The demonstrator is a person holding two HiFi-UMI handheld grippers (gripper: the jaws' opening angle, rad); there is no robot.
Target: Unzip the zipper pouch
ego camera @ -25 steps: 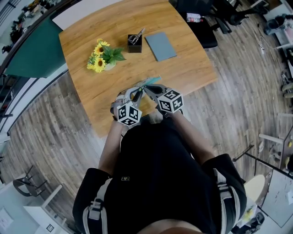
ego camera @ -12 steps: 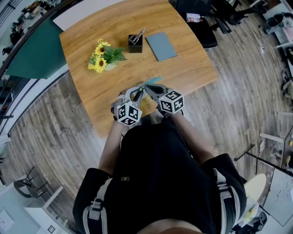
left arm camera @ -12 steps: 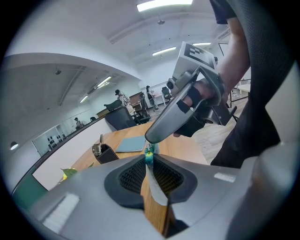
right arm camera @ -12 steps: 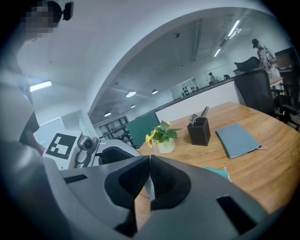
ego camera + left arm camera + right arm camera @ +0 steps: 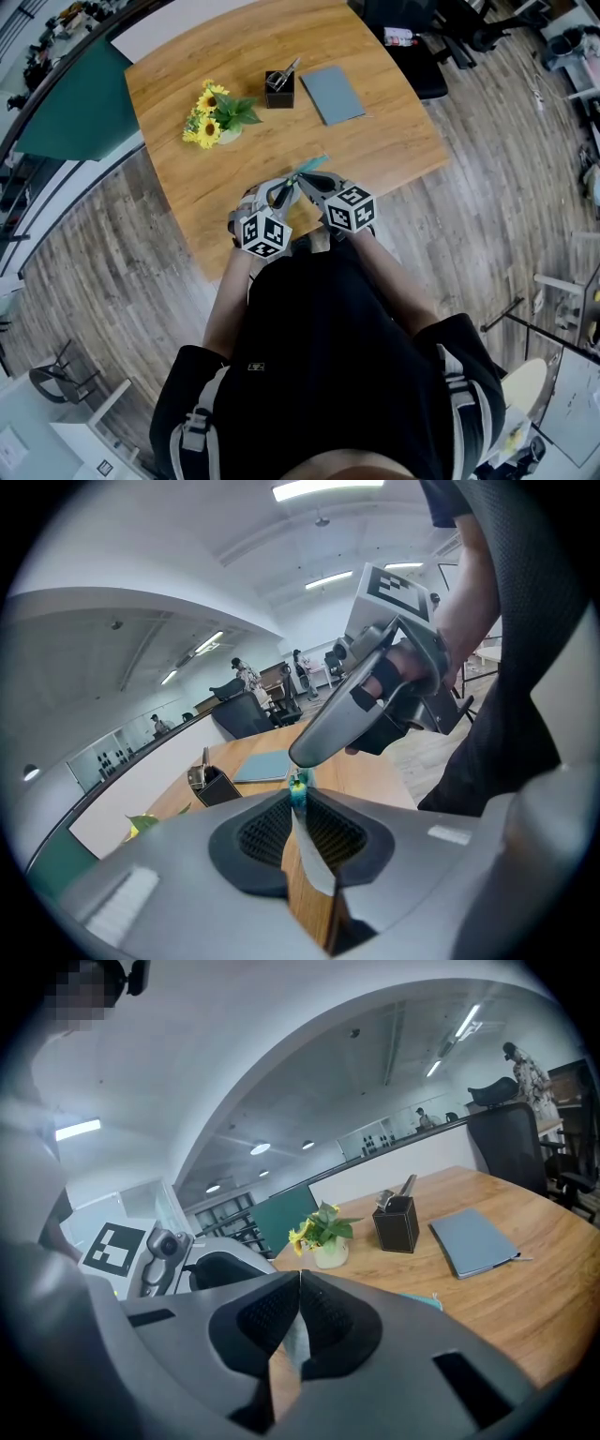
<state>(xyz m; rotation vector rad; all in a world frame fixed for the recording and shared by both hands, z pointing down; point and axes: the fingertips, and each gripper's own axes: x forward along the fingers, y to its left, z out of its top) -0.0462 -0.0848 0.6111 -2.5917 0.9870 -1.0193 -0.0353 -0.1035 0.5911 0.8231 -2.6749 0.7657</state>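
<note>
Count: 2 grippers (left gripper (image 5: 283, 190), right gripper (image 5: 306, 180)). On 1 counter (image 5: 384, 141) ahead of them: 1 zipper pouch (image 5: 315, 166), 1 flower pot (image 5: 218, 123), 1 pen holder (image 5: 278, 90), 1 notebook (image 5: 337, 94).

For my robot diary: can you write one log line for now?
left gripper: shut on zipper pouch | right gripper: shut on zipper pouch | place: near table edge | zip: state unclear

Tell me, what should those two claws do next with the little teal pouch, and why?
Probably draw the claws slowly apart along the zip line. The left claw and right claw are both shut on the slim teal zipper pouch, tips almost touching, so it looks ready to open. Which claw holds the pull is unclear.
</note>
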